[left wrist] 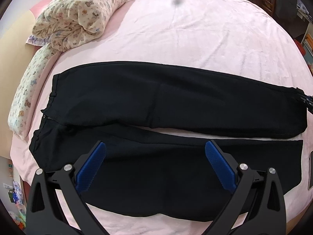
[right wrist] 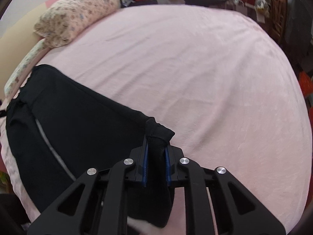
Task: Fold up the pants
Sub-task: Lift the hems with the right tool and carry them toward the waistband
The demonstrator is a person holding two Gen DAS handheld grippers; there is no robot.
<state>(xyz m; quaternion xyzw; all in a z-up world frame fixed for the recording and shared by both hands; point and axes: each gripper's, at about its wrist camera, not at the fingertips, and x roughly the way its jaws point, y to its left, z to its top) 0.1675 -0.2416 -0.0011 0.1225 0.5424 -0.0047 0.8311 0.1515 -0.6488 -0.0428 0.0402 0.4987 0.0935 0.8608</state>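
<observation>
Your left gripper (left wrist: 155, 146) hangs with its blue pads spread wide, gripping nothing, over the near leg of the black pants (left wrist: 166, 105). The pants lie flat across the pink bedsheet (left wrist: 195, 35), waistband left, hems right. Your right gripper (right wrist: 156, 152) pinches the far leg's hem between nearly closed pads. A teddy-bear-print quilt (left wrist: 82, 13) sits far left. No writing is readable.
</observation>
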